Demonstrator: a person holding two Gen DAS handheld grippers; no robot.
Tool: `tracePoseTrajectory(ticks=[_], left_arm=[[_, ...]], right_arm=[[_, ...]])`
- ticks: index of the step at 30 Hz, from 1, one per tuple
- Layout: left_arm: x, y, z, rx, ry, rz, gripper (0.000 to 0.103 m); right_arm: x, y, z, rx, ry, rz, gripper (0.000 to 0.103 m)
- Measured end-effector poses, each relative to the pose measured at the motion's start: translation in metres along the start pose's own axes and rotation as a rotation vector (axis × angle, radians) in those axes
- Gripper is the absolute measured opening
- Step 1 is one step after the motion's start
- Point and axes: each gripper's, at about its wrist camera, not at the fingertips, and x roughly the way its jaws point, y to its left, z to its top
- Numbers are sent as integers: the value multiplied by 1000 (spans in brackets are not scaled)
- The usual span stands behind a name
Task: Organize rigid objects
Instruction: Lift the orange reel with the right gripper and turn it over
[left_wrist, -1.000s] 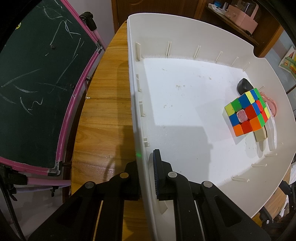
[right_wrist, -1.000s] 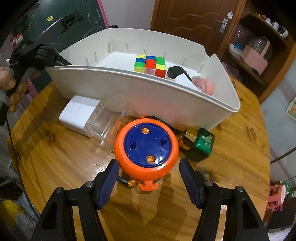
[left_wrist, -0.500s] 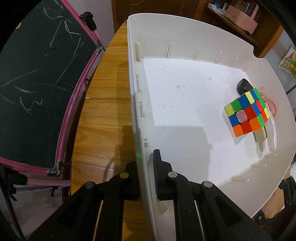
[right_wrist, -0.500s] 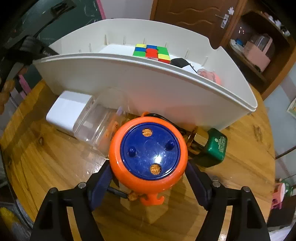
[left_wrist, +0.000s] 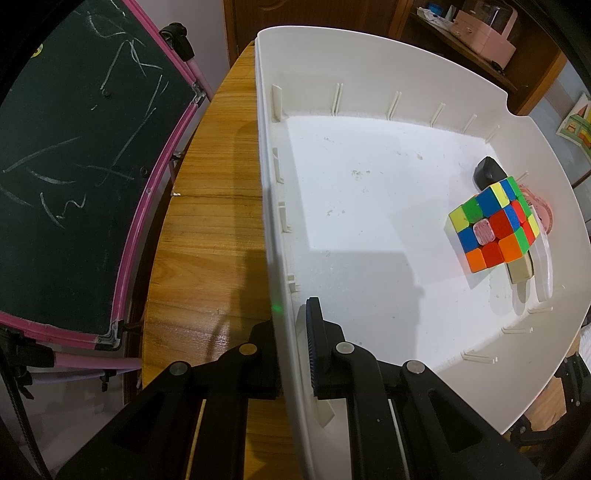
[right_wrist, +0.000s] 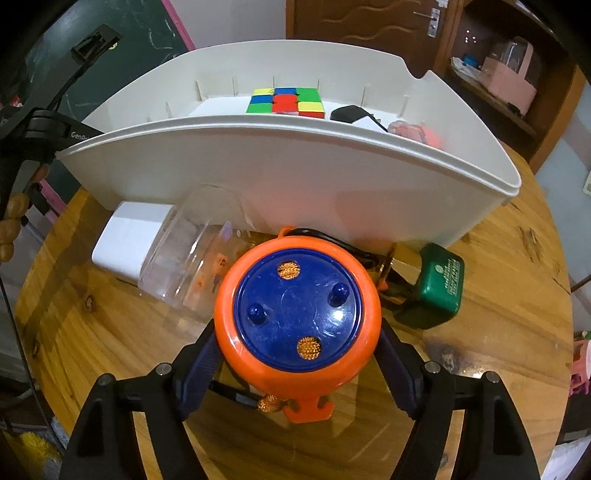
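Note:
An orange round toy with a blue top stands on the wooden table in front of the white bin. My right gripper straddles it from above, jaws wide and close beside its sides; I see no firm press. My left gripper is shut on the bin's near wall, one finger outside and one inside. Inside the bin, at its far right in the left wrist view, lie a colour cube, a black object and a pink object.
A clear plastic container, a white box and a green bottle with a gold cap lie by the bin's front wall. A pink-framed chalkboard stands left of the table. A hand with beads is at the left edge.
My right gripper has come down closer over the orange toy and its fingers now flank it. The left gripper and the bin have not moved.

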Motion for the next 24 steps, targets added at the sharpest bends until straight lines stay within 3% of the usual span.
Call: tracePoseTrajectory(ticks=[16, 24], left_arm=[[1, 0, 0, 2, 4, -1, 10], [1, 1, -1, 3, 1, -9, 10]], right_arm=[[-51, -9, -5, -7, -77, -52, 78], [-93, -6, 1, -90, -141, -103, 77]])
